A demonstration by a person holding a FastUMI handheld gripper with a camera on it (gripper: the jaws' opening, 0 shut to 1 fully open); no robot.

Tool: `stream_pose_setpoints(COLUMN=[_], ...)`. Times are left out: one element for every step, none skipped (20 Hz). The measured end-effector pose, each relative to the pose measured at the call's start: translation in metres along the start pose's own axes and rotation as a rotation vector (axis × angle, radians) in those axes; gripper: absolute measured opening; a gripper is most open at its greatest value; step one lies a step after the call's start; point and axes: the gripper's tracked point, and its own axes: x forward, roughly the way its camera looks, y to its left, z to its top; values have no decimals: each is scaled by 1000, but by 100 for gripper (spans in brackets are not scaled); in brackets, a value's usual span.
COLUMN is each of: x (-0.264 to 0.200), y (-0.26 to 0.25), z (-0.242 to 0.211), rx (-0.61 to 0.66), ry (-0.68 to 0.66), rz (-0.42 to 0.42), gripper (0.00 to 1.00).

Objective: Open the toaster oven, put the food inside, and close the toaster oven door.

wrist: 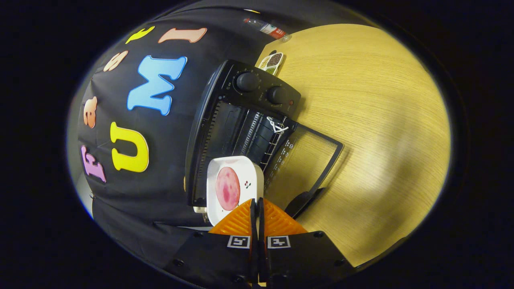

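The gripper had its two fingers drawn together until hardly a slit remained between them, and they were clamped on the near rim of a small white square plate. The plate stood out straight ahead of the fingertips, carried by that rim alone. On it lay a round pink slice of meat, ham or something like it, and beside the slice a tiny printed sprig showed on the plate's bare white face. The whole view was rolled over on its side, so the plate and everything beyond it appeared turned.

Just beyond the plate was the black toaster oven, with its mouth open. The plate's far edge overlapped the mouth; whether it was already inside or just in front could not be told. Inside, the wire rack could be seen, and a piece of white cord was knotted at the rack's front edge. The oven door hung fully down, its glass pane lying flat over the table so that the wood showed through it, and its dark handle lay close beside the gripper's fingers.

Two round knobs sat on the control panel at the far side of the oven. The oven stood on a pale wooden table. Past the oven, near the table's far edge, lay a small divided dish of grains, and further off a plastic bottle lay against the black cloth wall.
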Motion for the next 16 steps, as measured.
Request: stream_pose_setpoints(x=[5,11,16,22,28,35,42,49,54,60,65,69,74,78,81,86], y=[0,0,2,3,6,8,11,14,16,19,20,20,20,20,20,20], z=[0,3,5,8,11,14,16,17,19,21,25,28,31,33,34,36], rx=[10,29,47,70,92,111,128,148,162,178,191,202,214,228,242,259], ry=[-9,-25,-38,-54,-65,-71,-72,-76,-83,-96,-113,-132,-150,-162,-171,-179], rz=[-9,-16,-17,-17,-13,-10,-8,-3,0,4,5,2,0,-3,-6,-8], gripper=[2,2,2,2,2,2,2,2,2,2,2,2,2,2,2,2])
